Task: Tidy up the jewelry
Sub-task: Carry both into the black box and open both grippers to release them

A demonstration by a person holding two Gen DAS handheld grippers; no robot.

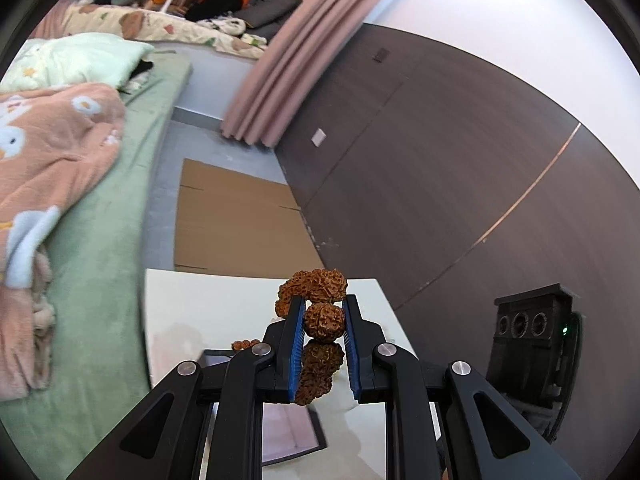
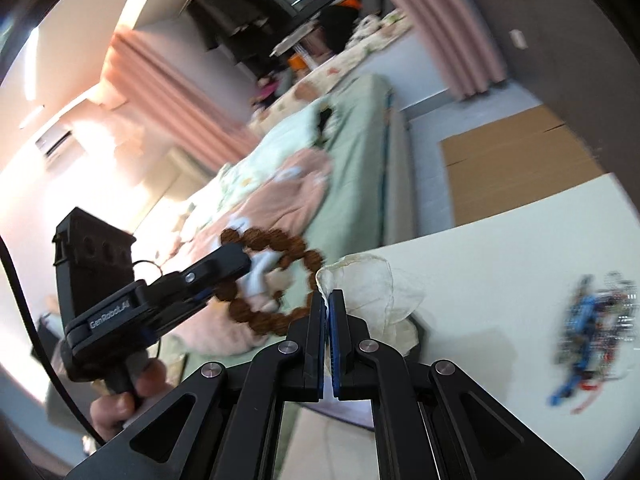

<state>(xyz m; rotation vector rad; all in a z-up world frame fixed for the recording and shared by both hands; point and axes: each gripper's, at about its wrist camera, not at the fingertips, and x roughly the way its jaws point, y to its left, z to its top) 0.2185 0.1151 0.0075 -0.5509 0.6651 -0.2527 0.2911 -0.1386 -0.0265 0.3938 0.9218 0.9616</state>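
The left hand-held gripper (image 1: 323, 322) is clamped on one bead of a brown seed-bead bracelet (image 1: 314, 316); the rest of the loop hangs free in the air above the white table (image 1: 208, 312), as the right wrist view confirms. The right hand-held gripper (image 2: 327, 300) is clenched fully, pinching the edge of a sheer cream organza pouch (image 2: 372, 284) that sits at the near edge of the table.

Handling judgement: the beads look hard, knobbly and light, strung on a flexible cord, so the loop will swing and sag; a grip across a single bead, as now, seems secure given the rough surface. The pouch appears thin, soft and slippery, liable to slide out of a pinch; its mouth hem is the best hold.

Limits of view: the pouch opening and any drawstring cannot be made out. A blue-and-silver jewelry heap (image 2: 592, 332) on the table is too blurred to identify. The bracelet's lower beads are partly hidden behind the left fingers.
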